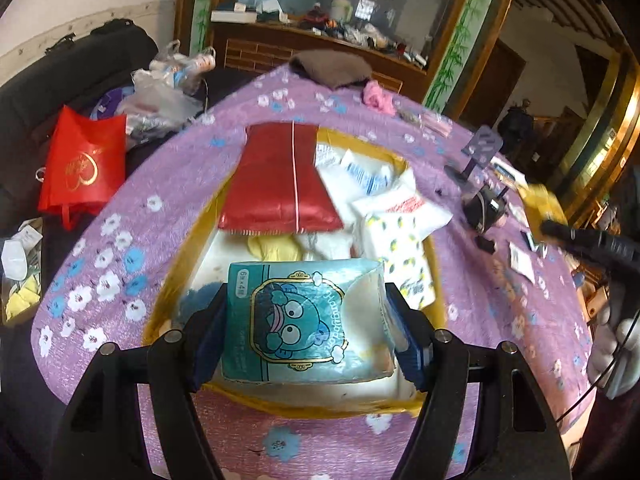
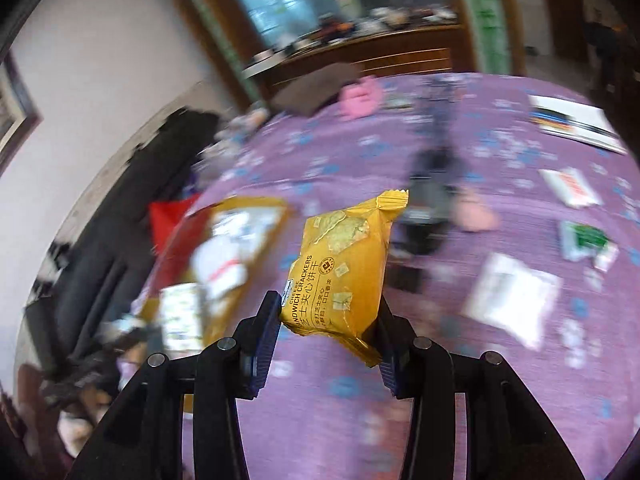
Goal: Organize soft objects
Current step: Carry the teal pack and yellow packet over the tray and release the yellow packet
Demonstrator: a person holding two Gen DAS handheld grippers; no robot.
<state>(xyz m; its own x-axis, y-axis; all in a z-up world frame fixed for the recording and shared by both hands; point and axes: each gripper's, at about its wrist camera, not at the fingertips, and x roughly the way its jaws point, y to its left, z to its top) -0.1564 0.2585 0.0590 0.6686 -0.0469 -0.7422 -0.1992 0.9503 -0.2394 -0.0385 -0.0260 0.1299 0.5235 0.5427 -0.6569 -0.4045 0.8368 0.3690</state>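
Observation:
My left gripper point(image 1: 306, 300) is shut on a blue tissue pack point(image 1: 304, 332) with a cartoon face, and holds it over the near end of a yellow-rimmed box point(image 1: 320, 410). In the box lie a red pouch point(image 1: 280, 184), white packets point(image 1: 400, 204) and a lemon-print pack point(image 1: 404, 256). My right gripper point(image 2: 328, 304) is shut on a yellow sandwich-cracker packet point(image 2: 340, 264), lifted above the purple flowered cloth point(image 2: 480, 380). The box point(image 2: 240, 204) appears blurred to its left. In the left wrist view that gripper's black finger point(image 1: 592, 240) reaches in at the right edge.
Small white packets point(image 2: 512, 296) and a green one point(image 2: 584, 240) are scattered on the cloth to the right. A black stand point(image 1: 484, 204) is set beside the box. A brown cloth point(image 1: 328, 66) and a pink cloth point(image 1: 376, 96) lie at the far edge. A red bag point(image 1: 84, 160) rests on the dark sofa.

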